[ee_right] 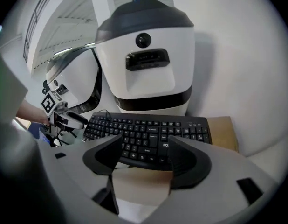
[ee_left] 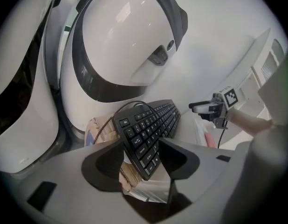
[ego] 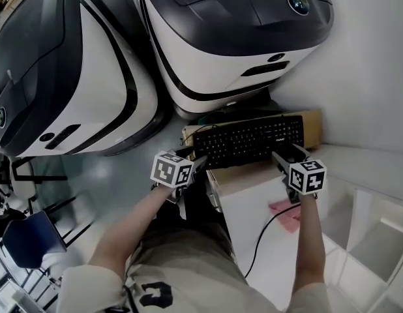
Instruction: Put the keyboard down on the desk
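Note:
A black keyboard (ego: 250, 139) lies across a brown cardboard box (ego: 312, 126) at the far end of the white desk (ego: 253, 197). My left gripper (ego: 196, 163) is at the keyboard's left end. In the left gripper view that end of the keyboard (ee_left: 151, 125) sits between its jaws, which stand apart around my left gripper (ee_left: 141, 154), open. My right gripper (ego: 286, 156) is at the keyboard's front right edge. In the right gripper view my right gripper (ee_right: 144, 150) is open, and the keyboard's (ee_right: 148, 132) front edge lies just beyond the gap.
Two big white-and-black machines (ego: 234, 31) (ego: 58, 77) stand close behind the keyboard. A pink object (ego: 286, 215) and a black cable (ego: 260, 240) lie on the desk. A white wall is at the right. A blue chair (ego: 25, 237) stands low at the left.

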Tool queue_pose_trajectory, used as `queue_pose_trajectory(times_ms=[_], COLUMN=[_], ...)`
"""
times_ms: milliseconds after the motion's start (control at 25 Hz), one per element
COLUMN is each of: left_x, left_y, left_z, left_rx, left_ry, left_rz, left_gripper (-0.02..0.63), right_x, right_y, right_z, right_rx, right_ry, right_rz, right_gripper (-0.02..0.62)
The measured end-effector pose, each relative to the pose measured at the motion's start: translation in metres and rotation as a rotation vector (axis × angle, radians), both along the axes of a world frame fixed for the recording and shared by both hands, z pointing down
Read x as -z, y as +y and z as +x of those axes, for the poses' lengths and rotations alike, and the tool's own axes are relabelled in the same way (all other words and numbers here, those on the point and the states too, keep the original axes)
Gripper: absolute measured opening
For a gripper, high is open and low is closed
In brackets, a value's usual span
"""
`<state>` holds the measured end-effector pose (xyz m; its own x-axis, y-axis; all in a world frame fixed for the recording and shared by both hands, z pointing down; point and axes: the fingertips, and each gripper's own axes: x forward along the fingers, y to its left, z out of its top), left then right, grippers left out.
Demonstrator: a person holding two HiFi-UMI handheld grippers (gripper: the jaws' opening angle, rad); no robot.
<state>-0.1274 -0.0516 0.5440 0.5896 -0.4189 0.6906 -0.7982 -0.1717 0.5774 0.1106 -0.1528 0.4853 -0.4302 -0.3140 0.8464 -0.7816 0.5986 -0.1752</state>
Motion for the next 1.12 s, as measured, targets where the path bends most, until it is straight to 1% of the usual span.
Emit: queue_pose_trajectory(times_ms=[160, 240, 320, 360, 480, 520, 640, 720, 800, 840, 920, 1000, 1120], left_x=[-0.006, -0.012, -0.015, -0.015, -0.016, -0.016, -0.017, -0.016, -0.015, -0.014, -0.013, -0.013, -0.014], left_y=[0.004, 0.006, 0.008, 0.008, 0.006, 0.006, 0.006, 0.006, 0.007, 0.007, 0.008, 0.009, 0.006], left_z=[-0.008, -0.007, -0.007, -0.008, -0.008, -0.007, -0.009, -0.01, -0.01, -0.01, -0.01, -0.012, -0.012], left_rx=[0.033, 0.028, 0.027, 0.031, 0.037, 0.038, 0.044, 0.045, 0.047, 0.05, 0.06, 0.067, 0.07], left_ry=[0.018, 0.032, 0.042, 0.045, 0.045, 0.044, 0.037, 0.031, 0.031, 0.034, 0.047, 0.062, 0.082], left_rz=[-0.013, -0.033, -0.042, -0.043, -0.044, -0.045, -0.046, -0.041, -0.035, -0.032, -0.025, -0.018, -0.03], left_gripper=[0.233, 0.25, 0.255, 0.255, 0.255, 0.255, 0.255, 0.253, 0.253, 0.253, 0.253, 0.253, 0.248], right_x=[-0.037, -0.046, -0.051, -0.054, -0.06, -0.061, -0.066, -0.074, -0.086, -0.091, -0.095, -0.097, -0.109], right_y=[-0.025, -0.039, -0.055, -0.062, -0.083, -0.091, -0.111, -0.117, -0.115, -0.113, -0.109, -0.107, -0.104], right_z=[0.031, 0.043, 0.046, 0.044, 0.051, 0.056, 0.07, 0.077, 0.086, 0.088, 0.089, 0.087, 0.086], right_rx=[-0.023, -0.063, -0.107, -0.107, -0.089, -0.112, -0.205, -0.207, -0.179, -0.169, -0.169, -0.183, -0.186], right_ry=[0.044, 0.022, -0.005, 0.001, 0.086, 0.098, 0.093, 0.121, 0.172, 0.181, 0.152, 0.112, 0.054], right_rz=[-0.071, -0.095, -0.1, -0.095, -0.069, -0.069, -0.095, -0.124, -0.176, -0.207, -0.262, -0.298, -0.356], right_gripper=[0.345, 0.358, 0.374, 0.374, 0.379, 0.385, 0.404, 0.419, 0.43, 0.433, 0.433, 0.432, 0.426])
